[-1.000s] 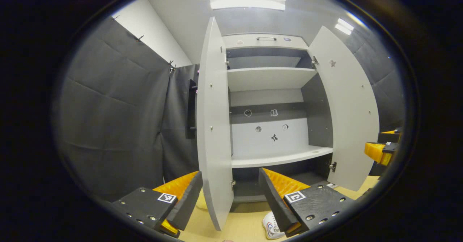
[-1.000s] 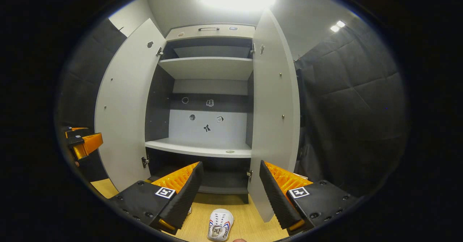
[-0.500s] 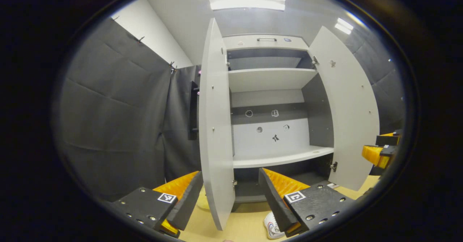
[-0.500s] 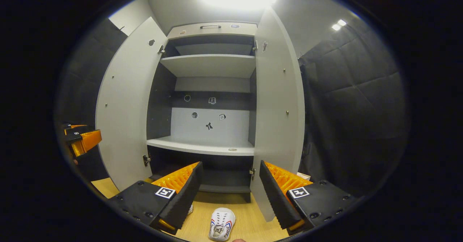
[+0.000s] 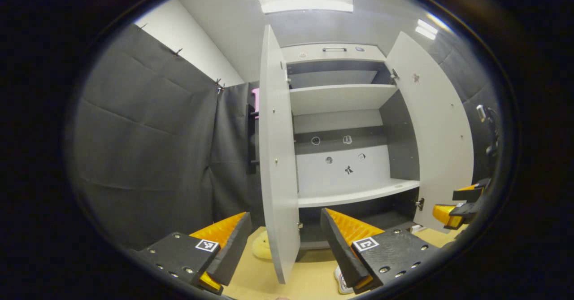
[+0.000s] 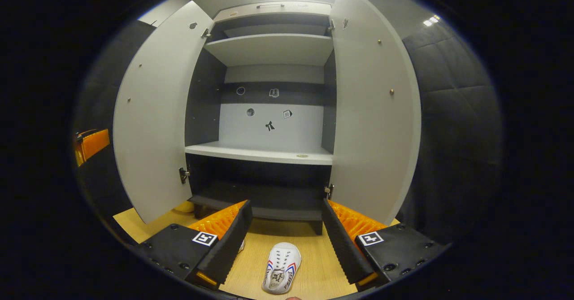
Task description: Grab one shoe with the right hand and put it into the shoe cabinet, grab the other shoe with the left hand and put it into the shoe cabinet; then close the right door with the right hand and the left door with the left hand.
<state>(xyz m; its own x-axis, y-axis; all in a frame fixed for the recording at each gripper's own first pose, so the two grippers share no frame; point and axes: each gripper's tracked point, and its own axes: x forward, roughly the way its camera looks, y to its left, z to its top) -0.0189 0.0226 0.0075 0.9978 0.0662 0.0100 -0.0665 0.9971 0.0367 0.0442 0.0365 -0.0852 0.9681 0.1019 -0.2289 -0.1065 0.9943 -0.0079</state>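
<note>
A white shoe [image 6: 281, 268] with red and blue side stripes lies on the wooden floor [image 6: 314, 264], toe toward the cabinet, just below and between the fingers of my right gripper [image 6: 285, 203], which is open and empty. A second white shoe [image 6: 241, 245] peeks out behind its left finger. The shoe cabinet [image 6: 269, 152] stands ahead with the left door [image 6: 152, 111] and the right door [image 6: 374, 111] both swung wide. In the left gripper view, my left gripper [image 5: 284, 215] is open and empty, facing the edge of the left door [image 5: 276, 156]; a white shoe [image 5: 341, 283] shows by its right finger.
A yellow object [image 5: 262, 246] lies on the floor by the cabinet's left foot. The cabinet shelves [image 6: 262, 153] are bare, with small stickers on the back panel. Black padded cloth walls close in on both sides. The right gripper [image 5: 457, 206] shows at the right edge of the left gripper view.
The right gripper has tipped down and moved in, so the cabinet sits higher and the shoe fuller in its view. The left gripper has swung slightly left.
</note>
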